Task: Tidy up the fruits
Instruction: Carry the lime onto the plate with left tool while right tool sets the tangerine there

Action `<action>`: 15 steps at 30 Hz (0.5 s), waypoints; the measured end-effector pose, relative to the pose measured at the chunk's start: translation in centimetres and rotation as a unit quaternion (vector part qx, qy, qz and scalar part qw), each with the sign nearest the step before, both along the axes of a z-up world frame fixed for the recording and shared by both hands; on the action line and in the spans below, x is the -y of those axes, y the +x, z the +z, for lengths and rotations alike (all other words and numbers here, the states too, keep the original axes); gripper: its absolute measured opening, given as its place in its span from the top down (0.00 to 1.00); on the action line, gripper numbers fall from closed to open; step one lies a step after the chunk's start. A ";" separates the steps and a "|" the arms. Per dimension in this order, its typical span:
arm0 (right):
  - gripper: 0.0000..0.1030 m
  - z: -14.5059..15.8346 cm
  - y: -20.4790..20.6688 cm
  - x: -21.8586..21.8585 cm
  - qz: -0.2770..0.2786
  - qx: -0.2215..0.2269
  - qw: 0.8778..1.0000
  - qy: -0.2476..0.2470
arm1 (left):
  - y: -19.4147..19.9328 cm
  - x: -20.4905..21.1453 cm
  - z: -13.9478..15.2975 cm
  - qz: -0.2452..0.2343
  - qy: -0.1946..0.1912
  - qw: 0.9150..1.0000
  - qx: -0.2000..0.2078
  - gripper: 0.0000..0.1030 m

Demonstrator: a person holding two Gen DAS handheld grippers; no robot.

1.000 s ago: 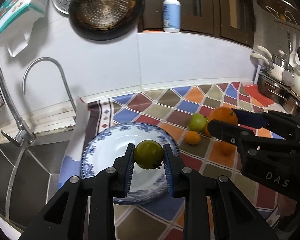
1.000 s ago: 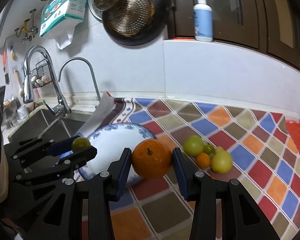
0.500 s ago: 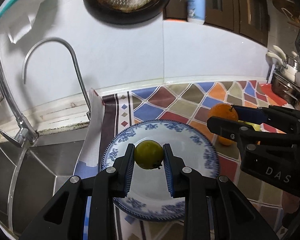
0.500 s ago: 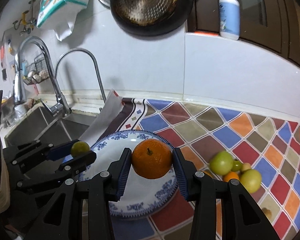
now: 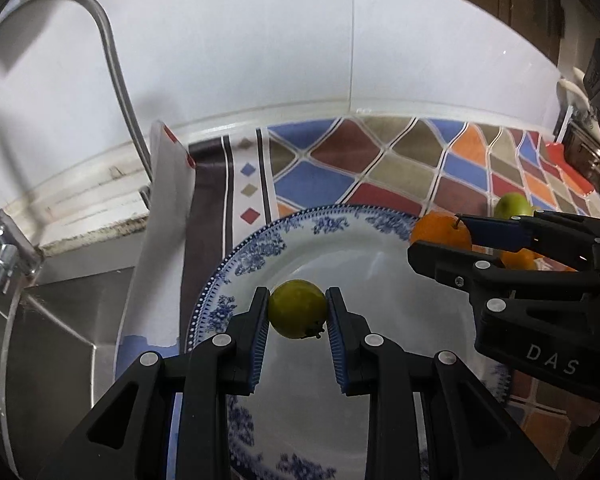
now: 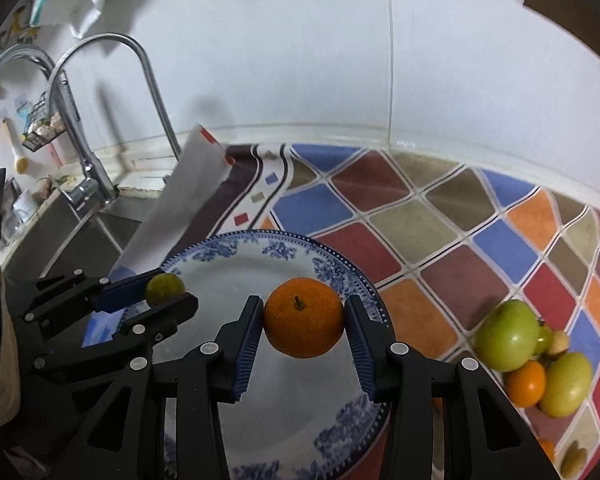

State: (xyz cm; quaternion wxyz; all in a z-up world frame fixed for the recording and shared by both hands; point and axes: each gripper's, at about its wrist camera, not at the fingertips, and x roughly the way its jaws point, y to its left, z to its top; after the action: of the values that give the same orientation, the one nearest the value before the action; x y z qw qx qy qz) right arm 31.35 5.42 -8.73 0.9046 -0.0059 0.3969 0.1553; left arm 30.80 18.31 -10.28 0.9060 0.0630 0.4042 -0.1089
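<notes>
A: L side first — what's it got?

B: Left gripper is clamped on a small yellow-green fruit, blue pads pressed to both sides, gap no wider than the fruit. It's over the blue-and-white plate, toward the plate's sink side. Can't tell if the fruit touches the plate or hangs just above.

A: And R?

B: Right gripper is closed on an orange, stem facing the cam, pads tight against both flanks. The orange is over the plate's far-right part, near the rim. Same doubt re contact w/ the plate.

A: Do the two crowd each other?

B: Side by side over the one plate, fruits apart. In the right wrist view the left gripper comes in from the left w/ the green fruit between its fingertips; in the left wrist view the right one reaches in from the right w/ the orange.

A: Rest of the fruit?

B: A cluster on the patterned mat, right of the plate & off it — a big green apple, a small orange touching it below, a yellow-green fruit beside that, plus a small brownish one tucked behind. A bit more fruit at the bottom-right edge, too cut off to name.

A: Surroundings?

B: Plate sits on the mat by its left edge. Sink just left of it, curved faucet behind, white tile wall beyond.
</notes>
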 end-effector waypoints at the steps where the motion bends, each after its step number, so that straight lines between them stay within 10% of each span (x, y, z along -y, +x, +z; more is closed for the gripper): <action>1: 0.58 -0.2 0.3 -0.1 -0.001 -0.004 1.000 -0.001 | 0.1 0.0 -0.2 -0.001 0.000 1.000 -0.002 0.72; 15: 0.58 -1.8 1.6 -0.3 -0.005 -0.025 1.000 0.000 | 0.9 -0.4 -1.3 0.005 -0.006 1.000 -0.015 0.65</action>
State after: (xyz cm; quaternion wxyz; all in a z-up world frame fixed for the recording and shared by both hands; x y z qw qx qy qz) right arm 32.98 5.75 -10.52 0.8953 -0.0001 0.4193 0.1506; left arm 31.69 18.72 -11.59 0.9005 0.0537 0.4178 -0.1082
